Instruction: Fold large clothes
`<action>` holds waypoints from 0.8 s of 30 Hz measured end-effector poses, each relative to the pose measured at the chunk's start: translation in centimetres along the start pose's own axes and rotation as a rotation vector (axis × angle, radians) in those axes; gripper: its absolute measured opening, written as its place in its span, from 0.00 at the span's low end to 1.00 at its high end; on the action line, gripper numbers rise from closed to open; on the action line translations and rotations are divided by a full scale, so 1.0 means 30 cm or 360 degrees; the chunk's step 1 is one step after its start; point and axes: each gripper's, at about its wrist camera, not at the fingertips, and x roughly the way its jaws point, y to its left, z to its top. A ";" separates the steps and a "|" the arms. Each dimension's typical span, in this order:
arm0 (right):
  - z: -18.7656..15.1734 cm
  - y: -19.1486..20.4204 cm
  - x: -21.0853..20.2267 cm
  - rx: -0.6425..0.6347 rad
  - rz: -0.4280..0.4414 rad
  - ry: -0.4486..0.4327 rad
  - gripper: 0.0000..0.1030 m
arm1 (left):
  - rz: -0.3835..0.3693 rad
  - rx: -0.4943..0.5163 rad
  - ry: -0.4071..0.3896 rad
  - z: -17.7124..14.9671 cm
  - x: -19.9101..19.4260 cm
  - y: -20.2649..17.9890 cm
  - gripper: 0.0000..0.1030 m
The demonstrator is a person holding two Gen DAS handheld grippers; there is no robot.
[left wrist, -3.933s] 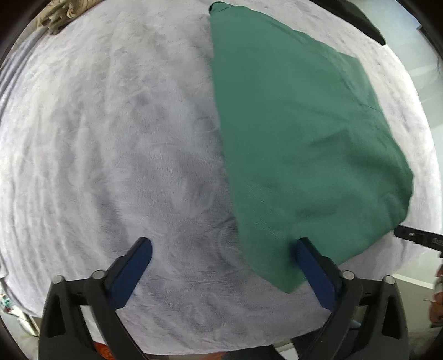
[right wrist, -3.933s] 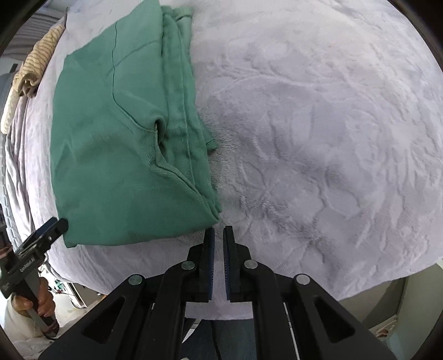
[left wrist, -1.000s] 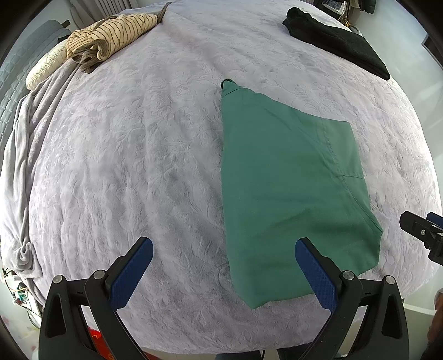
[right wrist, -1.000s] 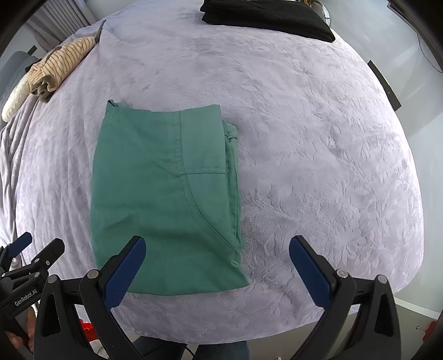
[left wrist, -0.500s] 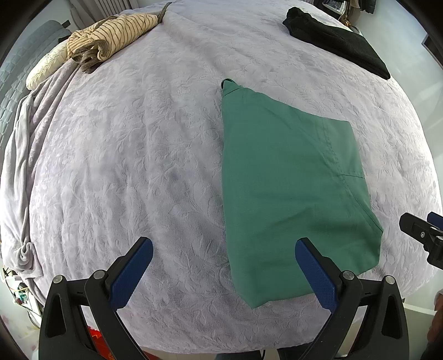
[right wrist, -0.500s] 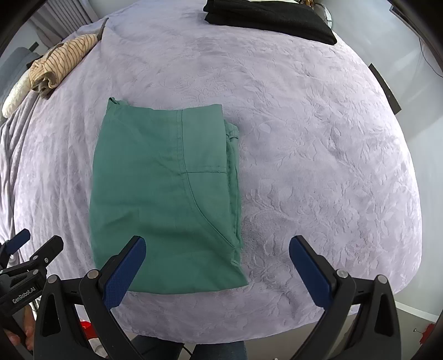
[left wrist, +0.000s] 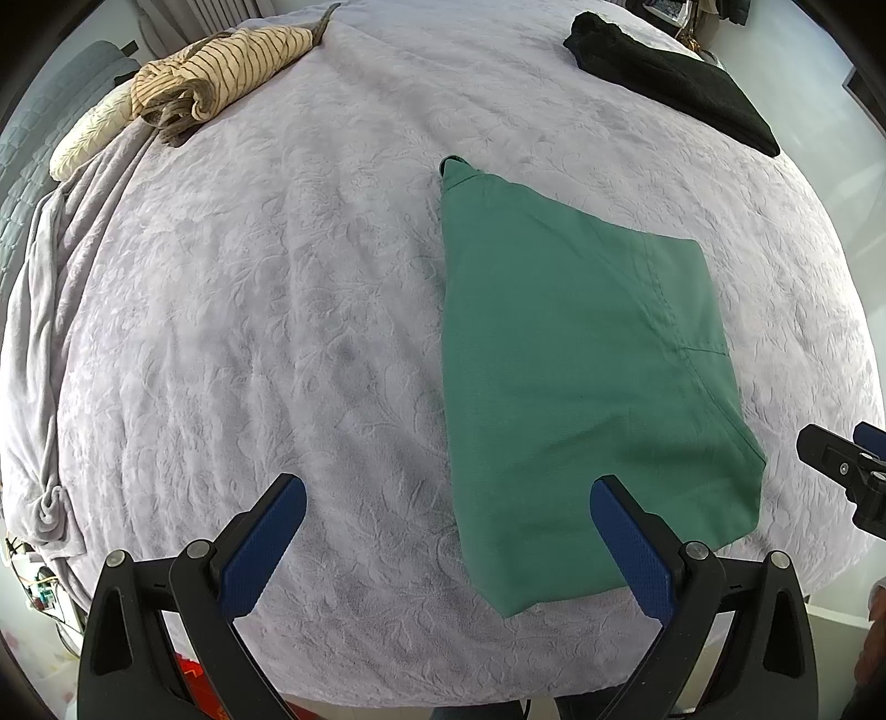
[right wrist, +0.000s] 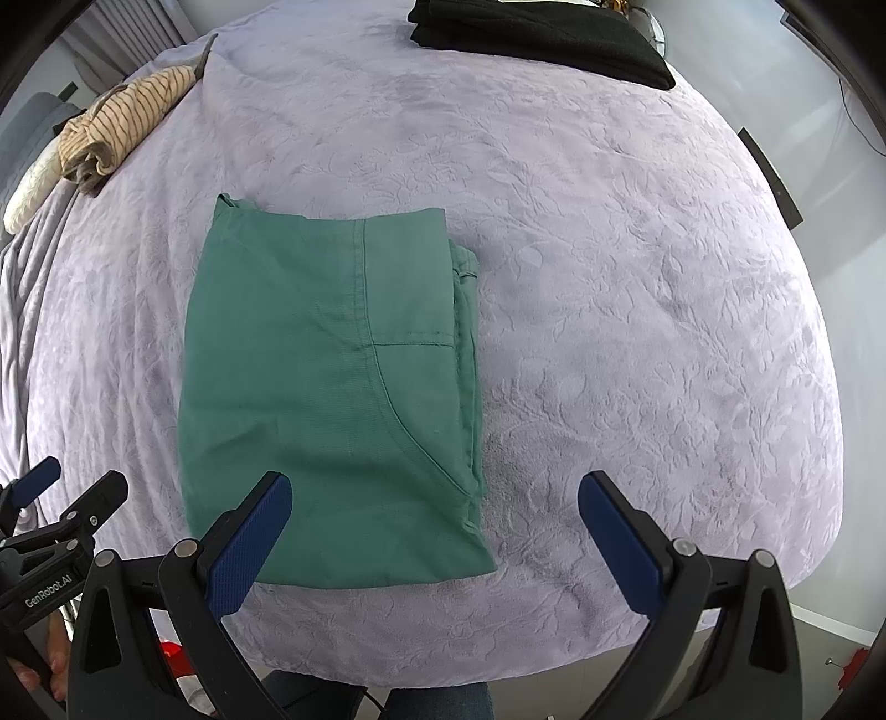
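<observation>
A green garment lies folded into a flat rectangle on the lilac bedspread; it also shows in the right wrist view. My left gripper is open and empty, held above the bed's near edge, with its right finger over the garment's near corner. My right gripper is open and empty, held above the near edge, straddling the garment's near right corner. Each gripper shows at the edge of the other's view.
A striped beige garment lies bundled at the far left beside a pale pillow. A folded black garment lies at the far right; it also shows in the right wrist view. The bed's edge runs just ahead of both grippers.
Since 3.9 s ago both grippers pulled back and up from the garment, and the right gripper opened. Over the last second nothing has visibly moved.
</observation>
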 end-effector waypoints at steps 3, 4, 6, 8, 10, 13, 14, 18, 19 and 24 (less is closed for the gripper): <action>0.003 0.001 0.001 -0.0004 -0.0001 0.0001 1.00 | 0.0001 0.0001 0.0003 0.001 0.002 0.001 1.00; 0.003 0.001 0.001 -0.0004 -0.0002 0.0002 1.00 | 0.0000 -0.0001 0.0001 0.001 0.001 0.000 1.00; 0.005 0.001 0.002 -0.0006 -0.0002 0.0005 1.00 | -0.0001 0.0001 0.0002 0.003 0.003 0.001 1.00; 0.006 0.002 0.003 -0.0006 -0.0002 0.0006 1.00 | -0.0001 0.0001 0.0002 0.002 0.003 0.002 1.00; 0.007 0.001 0.004 -0.0006 -0.0002 0.0007 1.00 | 0.0000 0.0001 0.0002 0.002 0.003 0.001 1.00; 0.008 0.003 0.005 -0.0009 -0.0003 0.0008 1.00 | -0.0001 -0.0001 0.0003 0.002 0.003 0.001 1.00; 0.008 0.003 0.005 -0.0008 -0.0002 0.0007 1.00 | -0.0001 -0.0001 0.0004 0.002 0.004 0.001 1.00; 0.008 0.003 0.006 -0.0007 -0.0002 0.0009 1.00 | -0.0001 -0.0001 0.0004 0.003 0.005 0.000 1.00; 0.008 0.004 0.006 -0.0007 -0.0003 0.0009 1.00 | -0.0001 -0.0001 0.0004 0.003 0.005 0.000 1.00; 0.010 0.004 0.008 -0.0009 -0.0002 0.0010 1.00 | 0.0001 -0.0005 0.0004 0.003 0.005 -0.001 1.00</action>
